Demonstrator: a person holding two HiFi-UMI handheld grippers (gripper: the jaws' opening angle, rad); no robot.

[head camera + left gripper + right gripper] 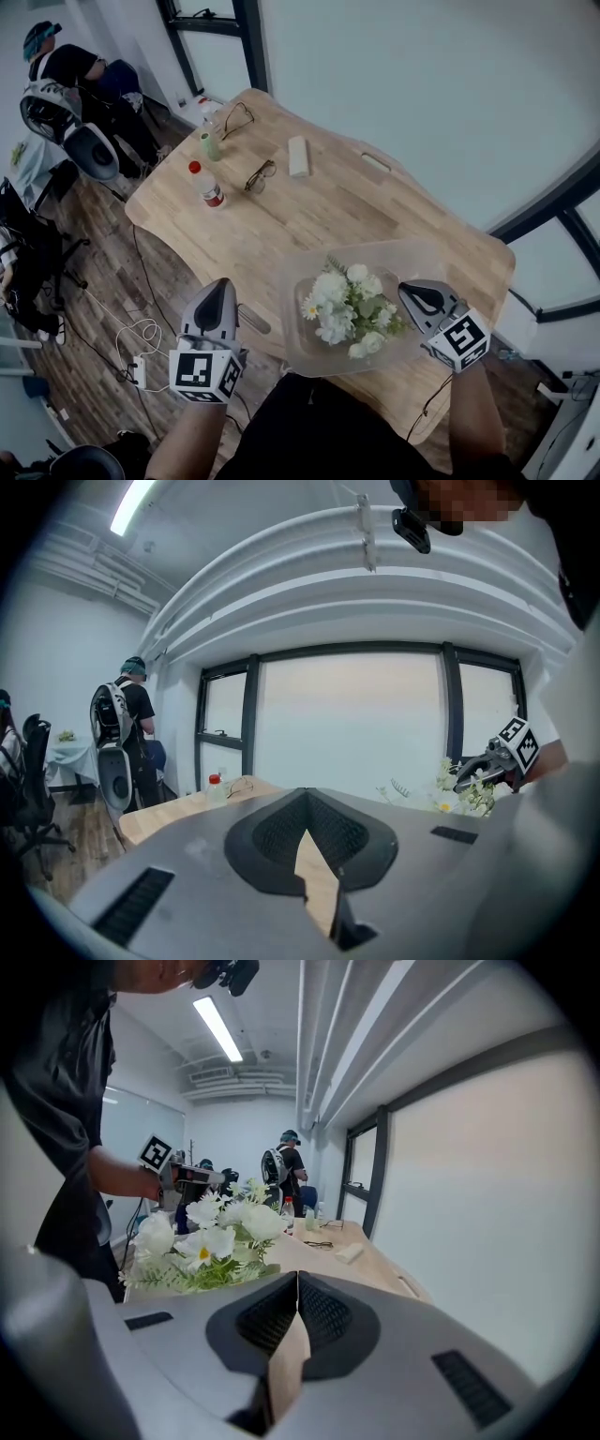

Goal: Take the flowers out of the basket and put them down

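Beside the flowers [352,309], left tool [220,282] and right tool [406,290] hover closed, empty.

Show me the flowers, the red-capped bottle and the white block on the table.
flowers [349,305]: head view, middle white blooms
red-capped bottle [206,184]: head view, its body below the cap
white block [298,156]: head view, its middle

The stems of the flowers [352,305] are hidden beneath the blooms. The label on the bottle [206,184] cannot be read, and the pale block [298,156] cannot be identified.
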